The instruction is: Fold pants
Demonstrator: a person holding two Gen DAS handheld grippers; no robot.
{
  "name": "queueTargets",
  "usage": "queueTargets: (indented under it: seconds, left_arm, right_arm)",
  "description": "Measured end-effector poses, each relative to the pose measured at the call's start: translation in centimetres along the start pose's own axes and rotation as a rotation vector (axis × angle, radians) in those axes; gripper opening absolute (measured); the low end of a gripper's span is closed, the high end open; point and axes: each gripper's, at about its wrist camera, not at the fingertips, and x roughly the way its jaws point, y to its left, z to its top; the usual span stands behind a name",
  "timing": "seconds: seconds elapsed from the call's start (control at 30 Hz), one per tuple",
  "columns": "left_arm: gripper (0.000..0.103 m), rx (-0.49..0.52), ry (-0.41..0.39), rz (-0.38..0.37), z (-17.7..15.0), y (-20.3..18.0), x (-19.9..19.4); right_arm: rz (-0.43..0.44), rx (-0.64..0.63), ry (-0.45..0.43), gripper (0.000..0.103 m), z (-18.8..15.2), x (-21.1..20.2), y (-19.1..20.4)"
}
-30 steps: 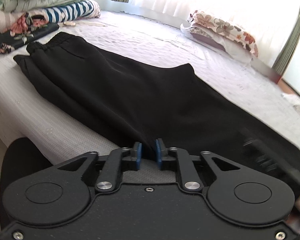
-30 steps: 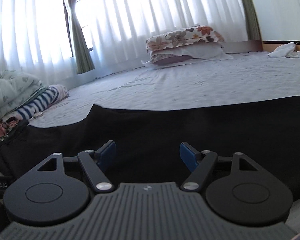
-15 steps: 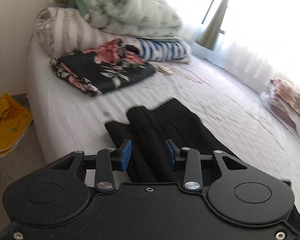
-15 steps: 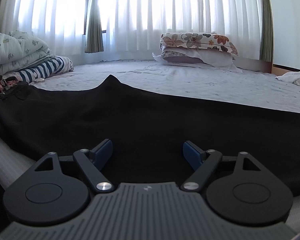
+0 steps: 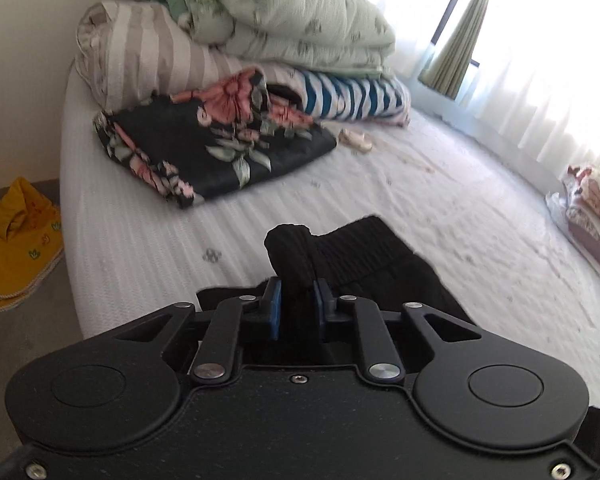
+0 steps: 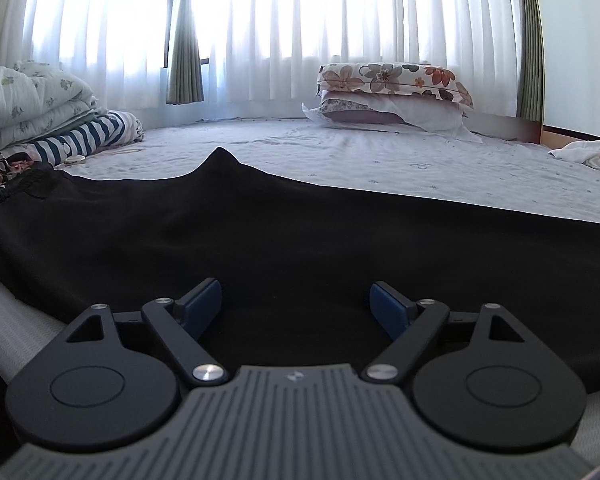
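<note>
- Left hand-held gripper (image 5: 297,304): blue pads clenched on a bunched fold of the black fabric pants (image 5: 364,256) at the ribbed waistband end. Its jaws have just been closing, with that fabric between them. A knob of cloth stands up past the fingertips toward 12 o'clock.
- Right hand-held gripper (image 6: 296,300): released, blue pads spread wide, nothing pinched. It hovers low over the black fabric pants (image 6: 300,248); contact with the cloth cannot be told.
- Pants location: laid flat across the white quilted bed (image 6: 380,160), filling the right wrist view from 9 to 3 o'clock. A small peak of cloth rises at 12 o'clock along the far edge.
- Bedding pile, left wrist view, 11 to 12 o'clock of the gripper: dark floral folded cloth (image 5: 220,148) in front, blue-and-white striped cloth (image 5: 352,96) behind it, pale green quilt (image 5: 284,12) on top.
- Yellow garment (image 5: 16,240) on the floor at 9 o'clock, beside the bed.
- Floral pillows (image 6: 392,88) stacked at 1 o'clock in the right wrist view, before white curtains (image 6: 300,20).
- Containers: none visible.
</note>
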Motion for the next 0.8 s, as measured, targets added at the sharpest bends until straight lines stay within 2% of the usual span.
queueTargets:
  seconds: [0.1, 0.2, 0.27, 0.3, 0.33, 0.4, 0.53, 0.67, 0.77, 0.8]
  left_arm:
    - [0.014, 0.039, -0.089, -0.013, 0.4, -0.3, -2.9]
    - [0.014, 0.055, -0.125, -0.008, 0.6, 0.1, -4.5]
    - [0.014, 0.067, -0.123, 0.020, 0.3, 0.7, -4.5]
    - [0.010, 0.075, -0.117, 0.047, -0.1, 1.0, -4.2]
    - [0.007, 0.085, -0.114, 0.093, -0.4, 1.3, -3.8]
    - [0.007, 0.101, -0.110, 0.158, -0.9, 2.1, -2.9]
    - [0.007, 0.073, -0.018, 0.194, -1.5, 3.8, -1.0]
    - [0.008, 0.062, -0.033, 0.155, -1.8, 3.7, -1.8]
    - [0.011, 0.062, -0.075, 0.064, -1.6, 2.5, -3.4]
    - [0.015, 0.073, -0.083, 0.025, -1.5, 1.9, -3.8]
  right_arm:
    - [0.001, 0.002, 0.005, 0.089, 0.1, 0.0, -0.1]
    - [0.002, 0.004, 0.006, 0.089, 0.1, 0.0, -0.1]
    - [0.002, 0.004, 0.005, 0.089, 0.2, 0.1, -0.1]
    - [0.002, 0.005, 0.005, 0.089, 0.2, 0.1, -0.1]
    - [0.002, 0.005, 0.006, 0.089, 0.2, 0.1, -0.1]
    - [0.003, 0.004, 0.006, 0.089, 0.2, 0.0, -0.1]
    - [0.006, 0.002, 0.007, 0.089, 0.2, 0.0, -0.2]
    - [0.006, 0.002, 0.008, 0.089, 0.2, 0.0, -0.1]
    - [0.005, 0.000, 0.007, 0.089, 0.2, 0.0, -0.1]
    - [0.005, -0.001, 0.007, 0.089, 0.2, 0.0, -0.1]
